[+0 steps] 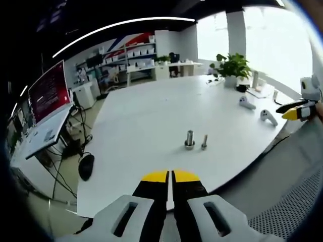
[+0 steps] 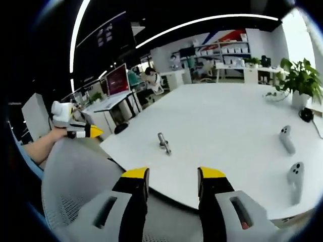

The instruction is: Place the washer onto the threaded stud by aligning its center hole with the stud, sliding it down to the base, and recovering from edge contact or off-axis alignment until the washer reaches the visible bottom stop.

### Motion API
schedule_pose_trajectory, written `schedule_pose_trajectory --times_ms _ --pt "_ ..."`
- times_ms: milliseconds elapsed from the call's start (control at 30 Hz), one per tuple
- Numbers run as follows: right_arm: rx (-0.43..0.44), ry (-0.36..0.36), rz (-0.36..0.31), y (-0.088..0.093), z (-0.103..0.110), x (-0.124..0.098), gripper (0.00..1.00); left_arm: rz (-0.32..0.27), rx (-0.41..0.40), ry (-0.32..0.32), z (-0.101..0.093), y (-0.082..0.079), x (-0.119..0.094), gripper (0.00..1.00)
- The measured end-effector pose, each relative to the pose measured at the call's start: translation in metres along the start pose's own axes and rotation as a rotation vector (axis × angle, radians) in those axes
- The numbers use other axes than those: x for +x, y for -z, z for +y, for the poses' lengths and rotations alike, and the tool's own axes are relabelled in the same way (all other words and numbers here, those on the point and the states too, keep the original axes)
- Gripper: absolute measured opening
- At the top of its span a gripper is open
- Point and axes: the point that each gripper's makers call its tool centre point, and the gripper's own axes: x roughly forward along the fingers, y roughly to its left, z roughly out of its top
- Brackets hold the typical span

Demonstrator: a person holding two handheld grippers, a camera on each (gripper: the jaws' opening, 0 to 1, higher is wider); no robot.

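Note:
A short threaded stud [image 1: 189,139] stands upright on the white table [image 1: 151,116], with a wider ring at its base. I cannot tell whether that ring is the washer. A thinner bolt [image 1: 204,142] stands just right of the stud. My left gripper [image 1: 171,176] hangs in front of the table's near edge, its yellow-tipped jaws shut, and I see nothing between them. In the right gripper view the stud [image 2: 163,141] is tilted by the lens. My right gripper [image 2: 173,174] is open and empty, off the table edge. Each gripper also shows in the other's view: right gripper [image 1: 297,112], left gripper [image 2: 87,131].
Two white hand controllers [image 1: 246,102] [image 1: 269,117] lie on the table's far right side, with a potted plant [image 1: 232,65] behind them. A grey mesh chair [image 2: 75,176] stands below the table edge. A desk with a red-lit monitor [image 1: 49,93] is at the left.

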Motion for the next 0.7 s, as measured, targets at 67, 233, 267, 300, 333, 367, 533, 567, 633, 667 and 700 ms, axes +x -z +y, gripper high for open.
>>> schedule_pose_trajectory --times_ms 67,233,267,300,333,367,533,567,633,667,700 --pt "-0.043 -0.032 0.040 0.007 0.011 0.004 0.37 -0.006 -0.001 -0.003 0.000 -0.001 0.000 0.00" --pt "-0.074 -0.019 0.089 0.015 0.009 0.008 0.37 -0.015 -0.010 -0.005 0.001 -0.002 -0.001 0.02" --pt "-0.065 -0.023 0.092 0.016 0.009 0.008 0.38 -0.019 -0.007 -0.005 0.001 -0.003 0.000 0.03" --pt "-0.068 -0.025 0.109 0.019 0.009 0.009 0.38 -0.019 -0.005 -0.007 0.001 -0.003 0.000 0.04" --pt "-0.078 -0.024 0.128 0.022 0.009 0.010 0.38 -0.019 -0.006 -0.008 0.001 -0.003 0.000 0.05" --pt "-0.099 -0.022 0.135 0.023 0.010 0.010 0.37 -0.017 -0.010 -0.008 0.001 -0.002 0.000 0.05" --pt "-0.098 -0.026 0.160 0.028 0.007 0.010 0.37 -0.033 -0.015 -0.019 0.003 -0.005 -0.001 0.08" --pt "-0.101 -0.026 0.164 0.028 0.007 0.010 0.37 -0.034 -0.015 -0.020 0.004 -0.005 -0.001 0.08" --pt "-0.099 -0.024 0.167 0.029 0.008 0.010 0.37 -0.034 -0.020 -0.021 0.004 -0.005 0.000 0.09" --pt "-0.098 -0.024 0.169 0.029 0.008 0.010 0.37 -0.034 -0.020 -0.021 0.004 -0.005 0.000 0.09" --pt "-0.095 -0.025 0.171 0.030 0.008 0.009 0.37 -0.036 -0.020 -0.023 0.005 -0.005 0.000 0.09"
